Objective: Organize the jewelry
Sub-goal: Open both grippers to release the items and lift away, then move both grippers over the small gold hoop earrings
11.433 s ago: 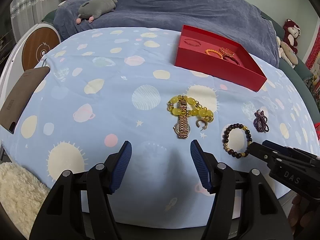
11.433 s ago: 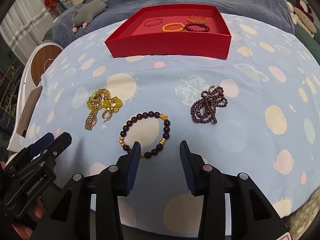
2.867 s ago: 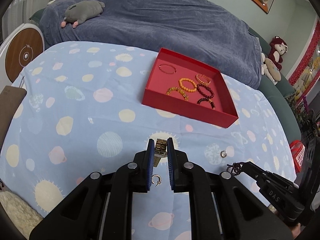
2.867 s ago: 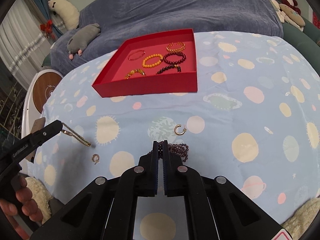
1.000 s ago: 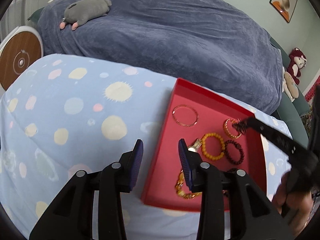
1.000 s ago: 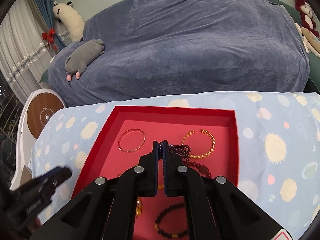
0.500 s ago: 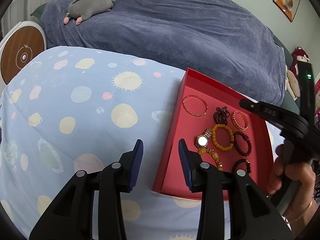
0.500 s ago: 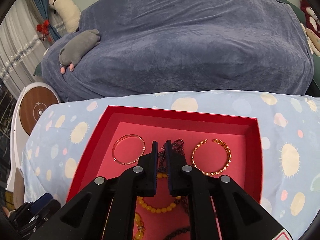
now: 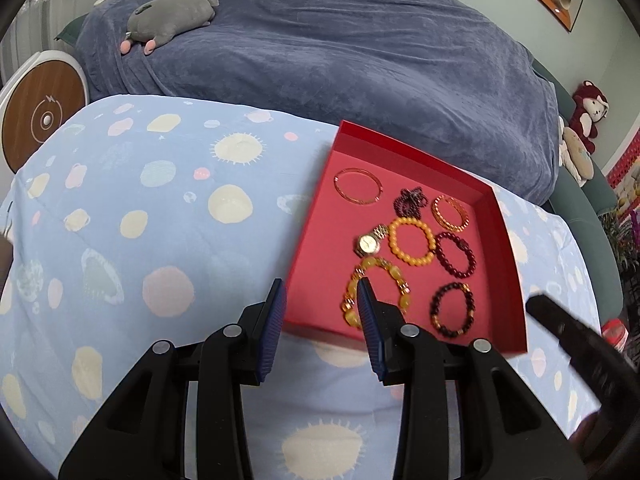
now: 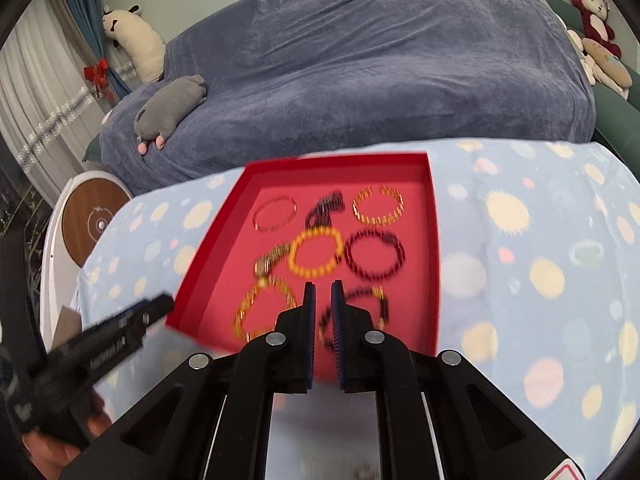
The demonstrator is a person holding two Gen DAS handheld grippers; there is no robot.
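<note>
Two black tools with blue ribbed pads hang over a surface covered in a pale blue cloth printed with suns and planets (image 9: pixel 168 216). Neither holds anything. The left tool (image 9: pixel 320 300) stands partly open, a clear gap between its pads, above the near left corner of the shallow red cardboard tray (image 9: pixel 502 240); its right pad overlaps the chunky yellow bead bracelet (image 9: pixel 374 292) in the picture, though contact cannot be told. The right tool (image 10: pixel 322 300) has just been opening to a narrow slit, with nothing between its pads, and hovers over the tray's near edge.

All the jewelry lies inside the tray: a thin rose-gold bangle (image 9: pixel 358 186), a bunched dark purple bead strand (image 9: pixel 410 202), a gold open cuff (image 9: pixel 450 212), a gold wristwatch (image 9: pixel 370 242), an orange bead bracelet (image 9: pixel 412 242), a dark red bead bracelet (image 9: pixel 456 254) and a dark bead bracelet with gold spacers (image 9: pixel 452 310).
</note>
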